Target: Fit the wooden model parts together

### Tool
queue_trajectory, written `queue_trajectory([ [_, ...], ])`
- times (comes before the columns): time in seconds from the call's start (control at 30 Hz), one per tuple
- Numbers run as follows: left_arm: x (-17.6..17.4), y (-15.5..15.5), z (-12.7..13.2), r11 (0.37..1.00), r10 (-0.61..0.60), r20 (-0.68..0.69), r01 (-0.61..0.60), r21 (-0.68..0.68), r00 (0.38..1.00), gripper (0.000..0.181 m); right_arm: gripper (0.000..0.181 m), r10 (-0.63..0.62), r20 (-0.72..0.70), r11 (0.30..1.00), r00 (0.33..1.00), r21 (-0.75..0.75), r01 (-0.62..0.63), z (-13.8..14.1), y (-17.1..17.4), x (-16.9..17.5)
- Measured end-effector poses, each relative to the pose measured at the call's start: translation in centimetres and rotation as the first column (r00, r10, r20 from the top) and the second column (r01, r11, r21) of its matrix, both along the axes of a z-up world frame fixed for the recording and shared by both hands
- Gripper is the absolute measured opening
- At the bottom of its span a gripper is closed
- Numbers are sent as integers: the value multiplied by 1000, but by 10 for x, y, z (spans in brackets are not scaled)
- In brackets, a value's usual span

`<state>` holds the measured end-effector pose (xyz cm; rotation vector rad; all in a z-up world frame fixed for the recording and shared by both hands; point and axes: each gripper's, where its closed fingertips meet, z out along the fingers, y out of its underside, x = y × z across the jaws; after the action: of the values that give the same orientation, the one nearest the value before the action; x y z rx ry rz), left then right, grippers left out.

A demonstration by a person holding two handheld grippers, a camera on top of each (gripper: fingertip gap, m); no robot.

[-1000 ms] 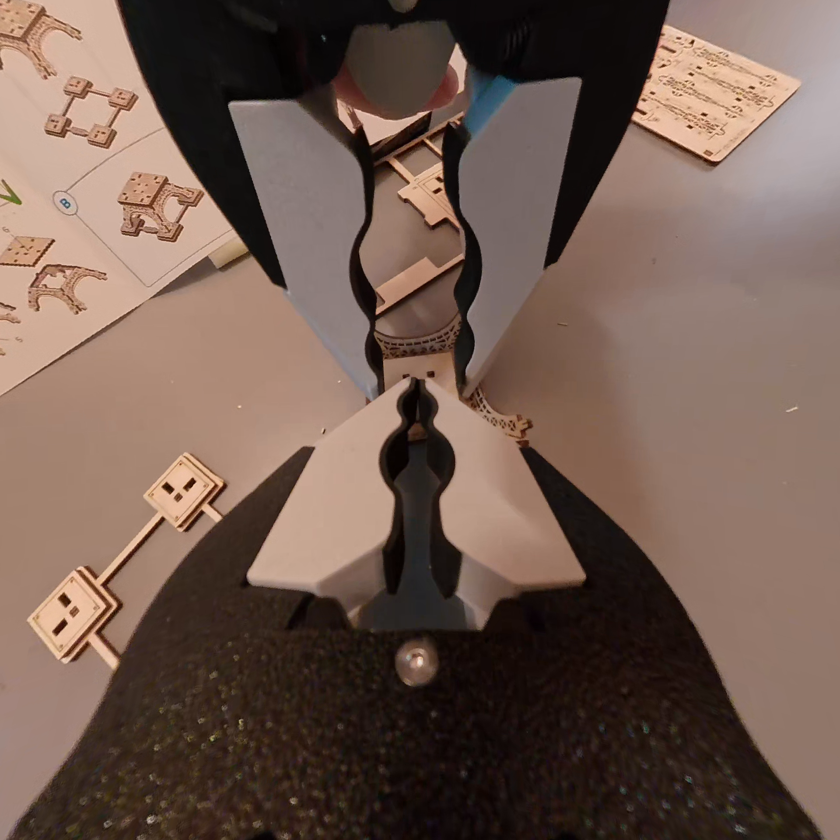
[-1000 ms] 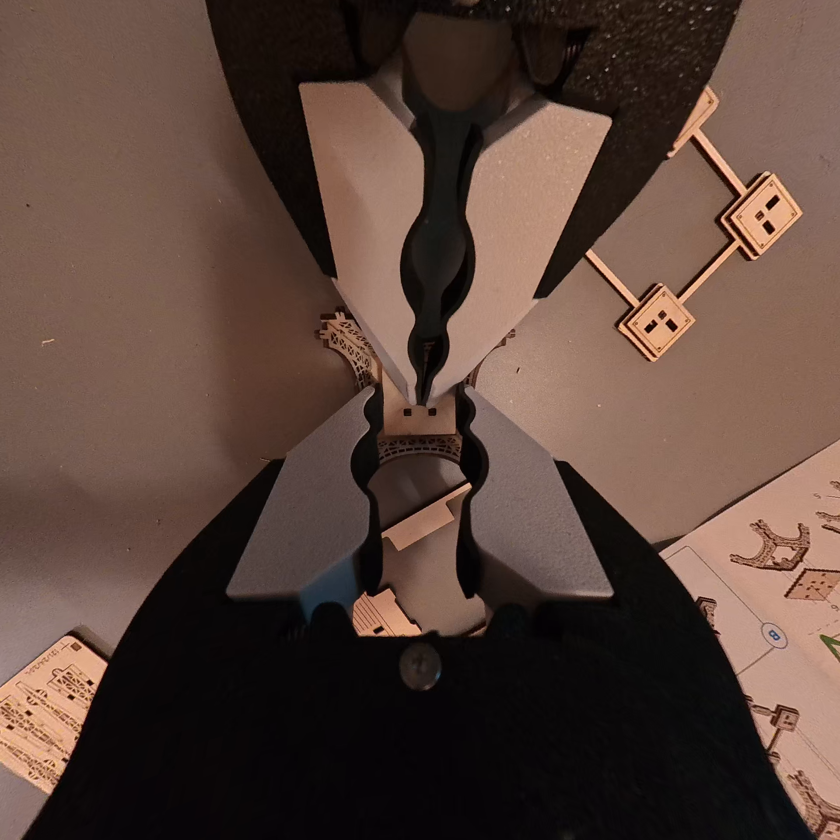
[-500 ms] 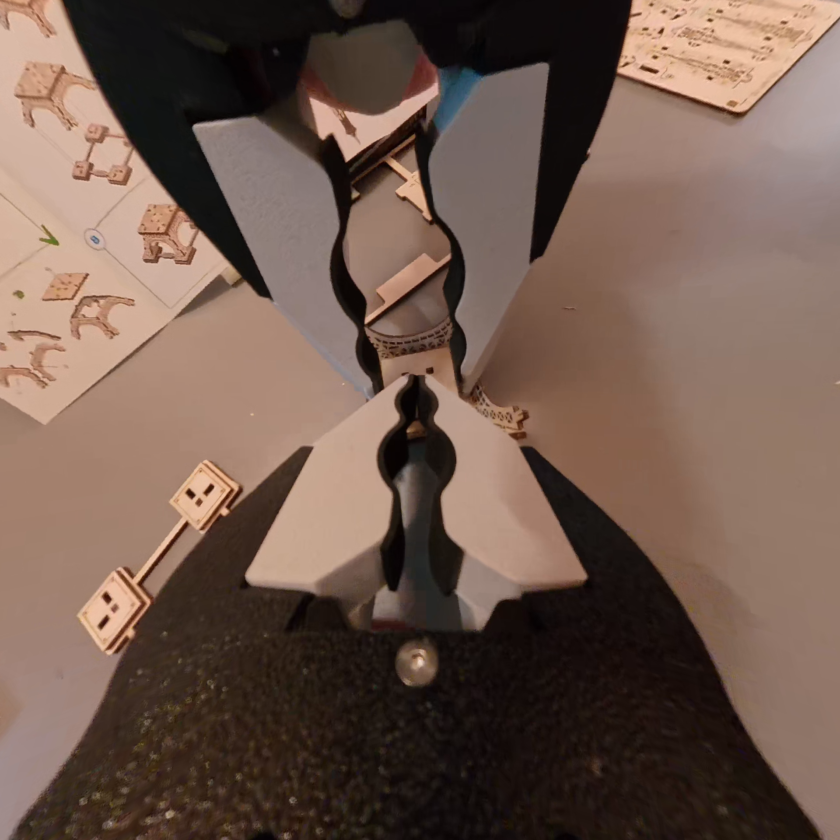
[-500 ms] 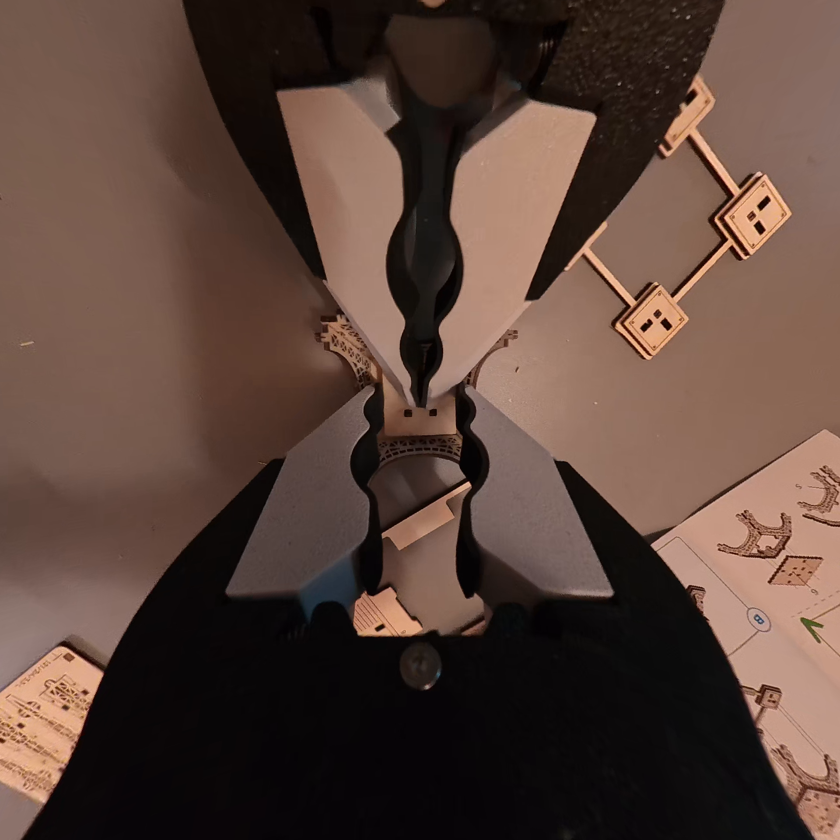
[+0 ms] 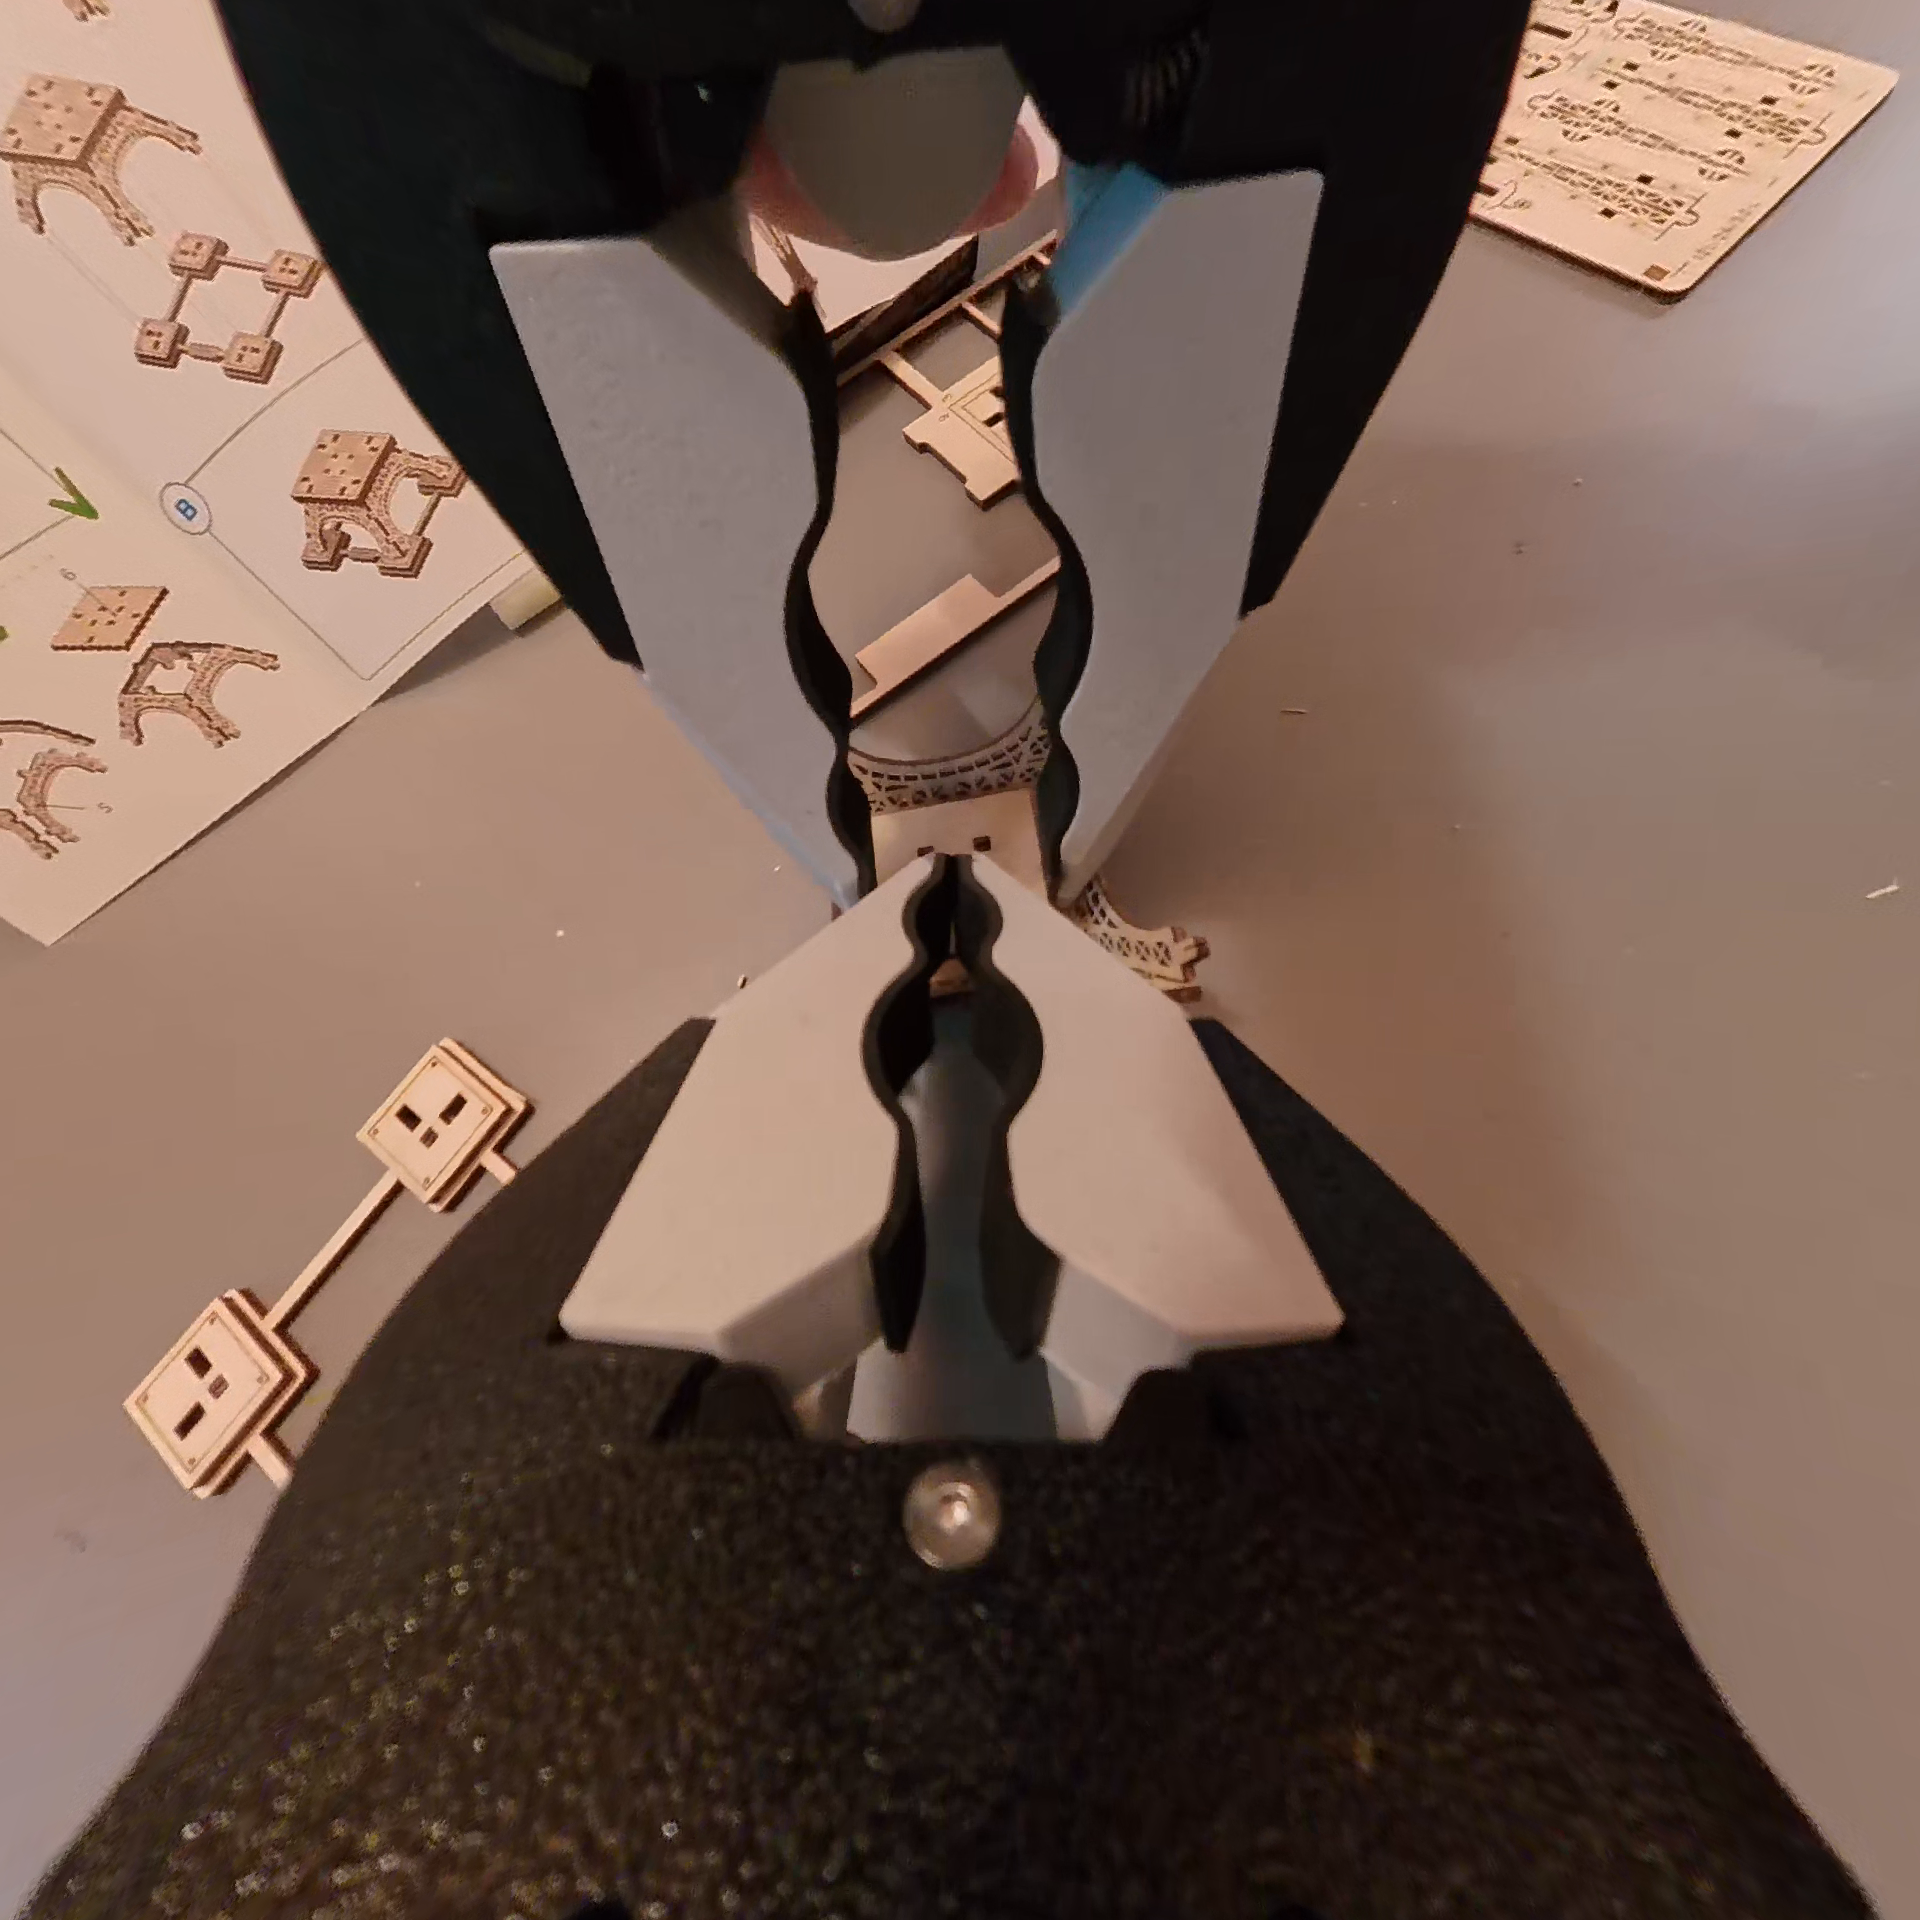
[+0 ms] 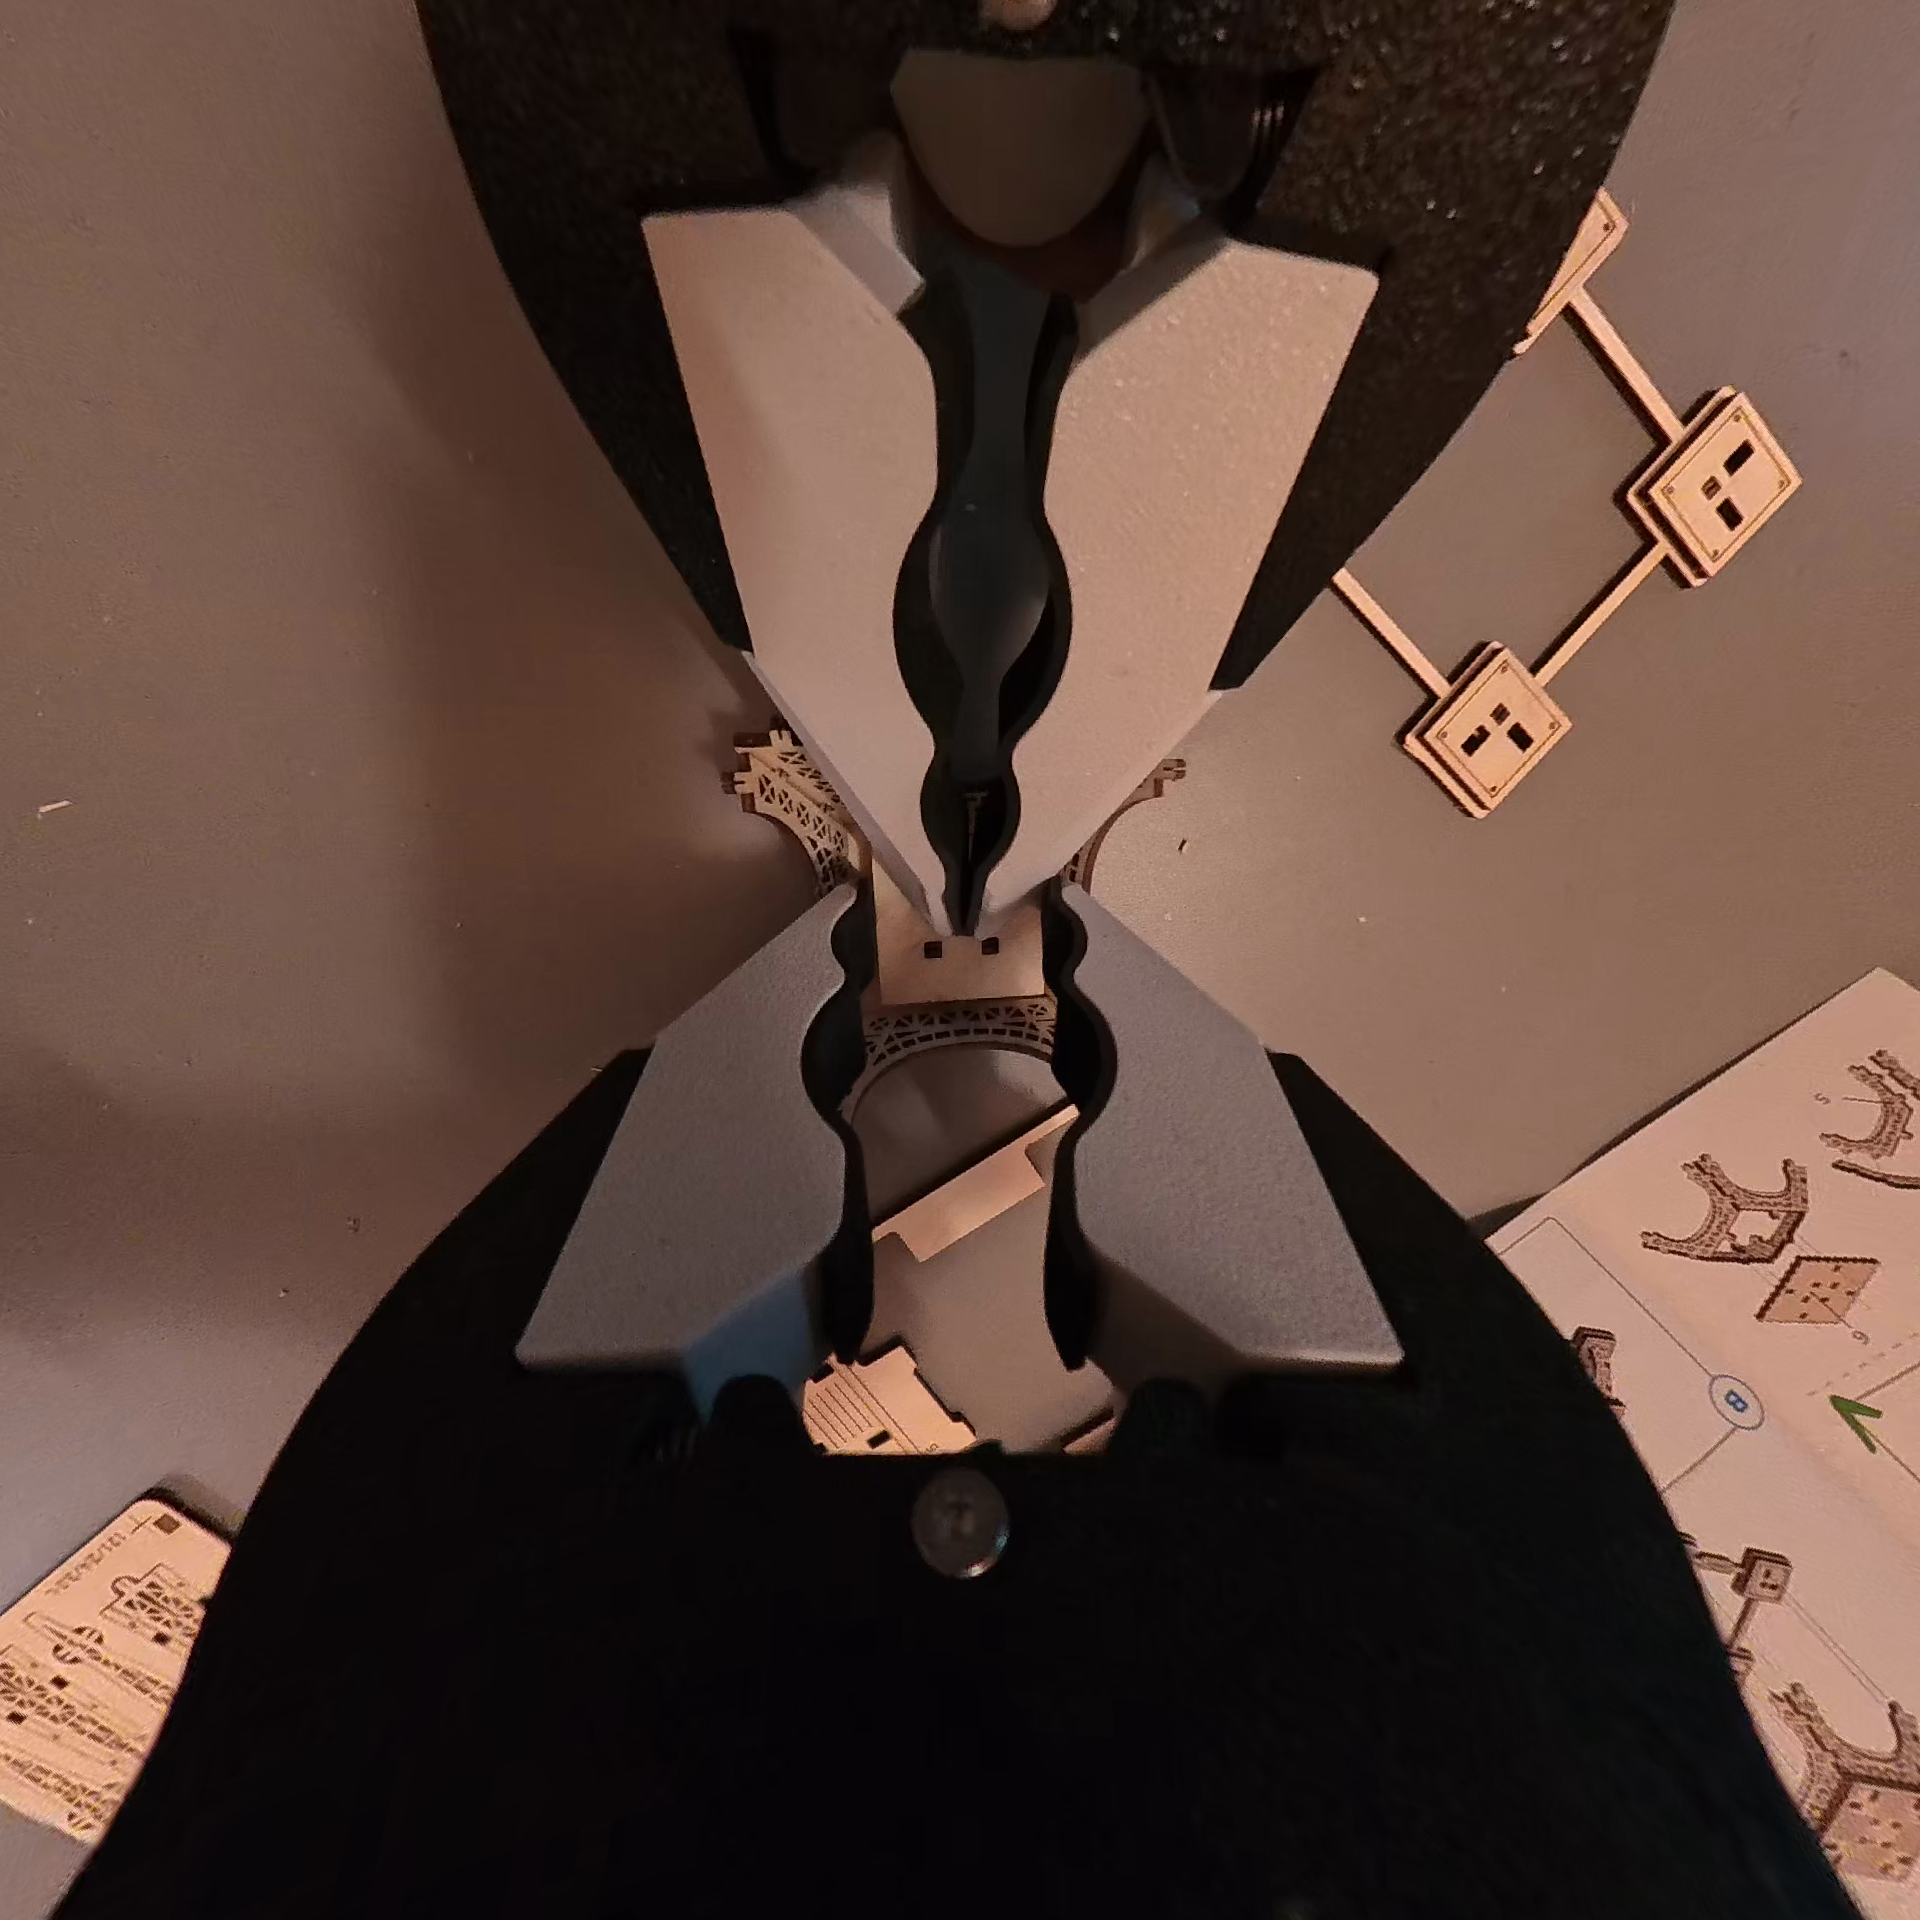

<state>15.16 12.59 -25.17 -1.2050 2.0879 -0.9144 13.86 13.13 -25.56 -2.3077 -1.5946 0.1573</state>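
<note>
My right gripper (image 6: 956,935) is shut on a wooden tower base (image 6: 961,971), a square plate with lattice arches, and holds it above the grey table. My left gripper (image 5: 948,883) is shut on a thin wooden piece (image 6: 975,831), seen edge-on between its pads. The two grippers face each other tip to tip. The thin piece's end meets the plate by two small square slots. In the left wrist view the right gripper (image 5: 954,847) comes from the top with the tower base (image 5: 935,821). In the right wrist view the left gripper (image 6: 966,914) comes from the top.
A wooden square frame with corner blocks (image 5: 436,1127) (image 6: 1496,727) lies on the table beside the grippers. An instruction sheet (image 5: 156,520) (image 6: 1766,1351) and a wooden parts sheet (image 5: 1683,156) (image 6: 94,1662) lie at the edges. Loose flat parts (image 5: 956,623) (image 6: 966,1216) lie under the right gripper. My two grippers' fingertips are within a few centimetres of each other.
Both grippers stay shut and tip to tip. The pair has wobbled slightly over the table, so the sheets and the frame shift a little in view.
</note>
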Motion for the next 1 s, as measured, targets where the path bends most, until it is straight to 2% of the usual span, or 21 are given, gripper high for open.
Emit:
queue_trajectory([
  [0.17, 0, 0, 0, 999, -2, -20, 1, -41, 1000, 0, 32, -14, 1, 1000, 1000, 22, 14, 4, 2, -2],
  [0.27, 0, 0, 0, 999, -1, -22, 0, -44, 1000, 0, 35, -33, -30, 998, 999, 60, 35, 20, 8, -2],
  [0.33, 0, 0, 0, 999, -1, -25, 0, -49, 1000, 0, 30, -55, -54, 996, 997, 69, 59, 28, 10, 2],
  [0.43, 0, 0, 0, 999, -2, -23, 1, -46, 1000, 0, 15, -64, -77, 998, 995, 9, 65, 23, 3, 1],
  [0.57, 0, 0, 0, 999, -2, -27, 1, -54, 1000, 0, 13, -46, -60, 999, 997, 10, 47, 20, 2, 2],
  [0.67, 0, 0, 0, 999, -2, -25, 1, -49, 1000, 0, 0, -54, -25, 998, 998, 8, 54, 13, 0, 6],
  [0.9, 0, 0, 0, 999, -2, -23, 1, -46, 1000, 0, 0, -86, -45, 996, 995, 25, 87, 13, -1, 6],
  [1.0, 0, 0, 0, 999, -3, -22, 2, -44, 1000, 0, 8, -89, -10, 996, 996, -5, 89, 10, -4, 10],
])
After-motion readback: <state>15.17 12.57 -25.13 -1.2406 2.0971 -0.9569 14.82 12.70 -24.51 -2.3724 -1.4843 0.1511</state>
